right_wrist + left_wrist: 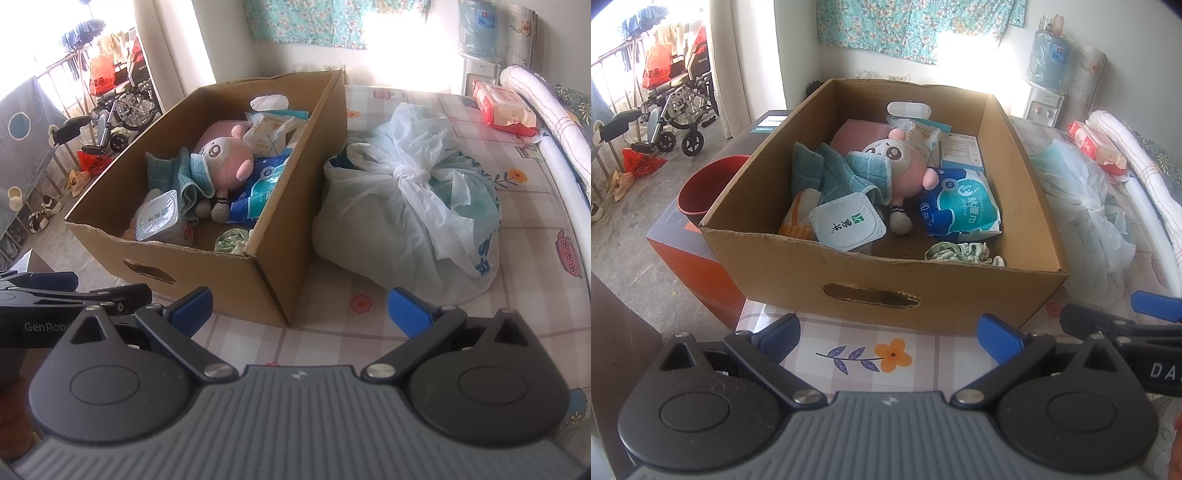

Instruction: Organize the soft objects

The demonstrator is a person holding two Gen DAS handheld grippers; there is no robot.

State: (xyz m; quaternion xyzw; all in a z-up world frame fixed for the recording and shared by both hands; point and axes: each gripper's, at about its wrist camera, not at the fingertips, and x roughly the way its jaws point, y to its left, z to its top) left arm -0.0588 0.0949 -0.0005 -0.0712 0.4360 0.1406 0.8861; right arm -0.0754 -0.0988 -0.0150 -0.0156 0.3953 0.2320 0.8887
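Observation:
An open cardboard box (923, 295) (266, 266) stands on the patterned table. Inside lie a pink plush doll (897, 162) (225, 155), a teal cloth (834, 173) (184, 173), a blue wipes pack (960, 206) (258, 192), a white yogurt pack (846, 225) (157, 218), a green scrunchie (960, 253) (231, 240) and small white packets (923, 134) (269, 133). My left gripper (890, 338) is open and empty in front of the box. My right gripper (299, 310) is open and empty at the box's near right corner.
A knotted white plastic bag (406, 199) (1082, 199) lies right of the box. A red tissue pack (504, 109) (1097, 147) and a rolled white blanket (546, 110) sit at the far right. A red bucket (705, 184) and orange box (698, 266) stand left, off the table.

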